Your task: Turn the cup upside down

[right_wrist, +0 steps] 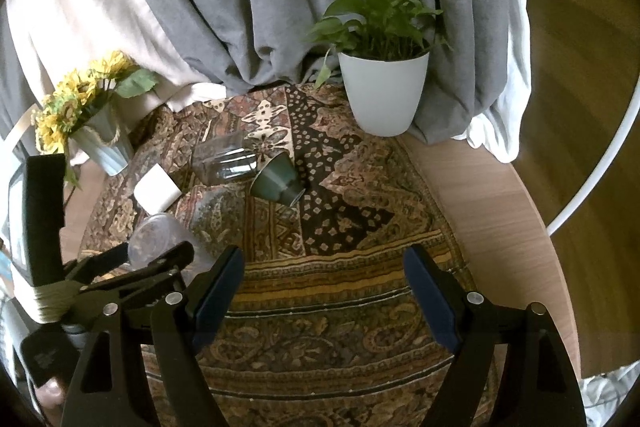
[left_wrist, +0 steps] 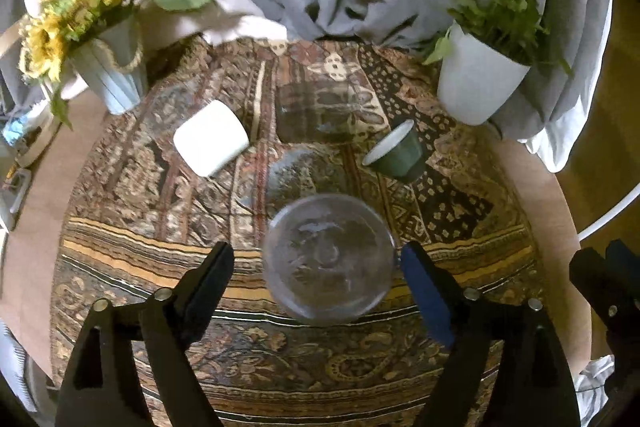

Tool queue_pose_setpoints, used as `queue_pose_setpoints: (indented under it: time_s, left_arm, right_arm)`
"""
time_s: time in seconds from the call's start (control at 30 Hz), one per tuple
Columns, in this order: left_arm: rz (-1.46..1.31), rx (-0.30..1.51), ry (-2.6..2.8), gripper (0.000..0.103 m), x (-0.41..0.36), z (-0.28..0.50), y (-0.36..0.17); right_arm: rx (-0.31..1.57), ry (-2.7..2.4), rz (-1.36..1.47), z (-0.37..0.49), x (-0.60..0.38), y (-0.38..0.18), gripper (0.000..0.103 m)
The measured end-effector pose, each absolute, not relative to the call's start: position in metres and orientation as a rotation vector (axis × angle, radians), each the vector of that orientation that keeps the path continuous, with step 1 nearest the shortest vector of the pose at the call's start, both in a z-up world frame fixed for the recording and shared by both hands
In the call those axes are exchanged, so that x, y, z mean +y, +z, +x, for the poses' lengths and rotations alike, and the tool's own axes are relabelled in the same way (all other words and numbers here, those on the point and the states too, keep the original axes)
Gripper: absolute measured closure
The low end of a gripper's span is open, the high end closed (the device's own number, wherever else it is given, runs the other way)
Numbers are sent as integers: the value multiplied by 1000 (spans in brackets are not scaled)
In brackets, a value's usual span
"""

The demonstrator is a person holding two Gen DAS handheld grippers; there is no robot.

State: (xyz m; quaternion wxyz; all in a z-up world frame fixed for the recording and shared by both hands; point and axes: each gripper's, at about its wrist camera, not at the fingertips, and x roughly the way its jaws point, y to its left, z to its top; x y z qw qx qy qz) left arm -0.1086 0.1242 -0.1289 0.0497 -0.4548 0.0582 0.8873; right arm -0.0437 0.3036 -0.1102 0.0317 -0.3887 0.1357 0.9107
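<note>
A clear plastic cup (left_wrist: 328, 259) stands base-up on the patterned cloth (left_wrist: 360, 367), between the spread fingers of my left gripper (left_wrist: 316, 259). The fingers do not touch it. The same cup shows in the right wrist view (right_wrist: 160, 235), behind the left gripper. A white cup (left_wrist: 211, 137) stands upside down at mid left. A dark green cup (left_wrist: 396, 153) lies on its side at mid right, and a clear glass (left_wrist: 316, 115) lies on its side behind. My right gripper (right_wrist: 324, 267) is open and empty above bare cloth.
A sunflower vase (left_wrist: 108, 71) stands at the back left and a white plant pot (left_wrist: 476, 79) at the back right. Grey and white fabric hangs behind. The round wooden table edge (right_wrist: 532, 227) curves along the right.
</note>
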Motion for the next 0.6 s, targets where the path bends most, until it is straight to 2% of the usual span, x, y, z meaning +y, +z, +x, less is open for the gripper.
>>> queue_pose_setpoints:
  time_s: [0.1,0.17,0.27,0.6]
  left_arm:
    - [-1313,195,2760,13,118,-98,-111]
    - [-1256,198,2810,4,113,-90,-98]
    - [-1132,199,2910,0,100,-74,-73]
    - [-850,203,3074,0,55,-34,-18]
  right_arm:
    - [425,2805,-1182,-41,302,-106,18]
    - [434,2806,-1166,-39,300,-103,15]
    - [449,2822,-1142,-34,294,-95,12]
    - [442,2955,-940,-11,253,-51,7]
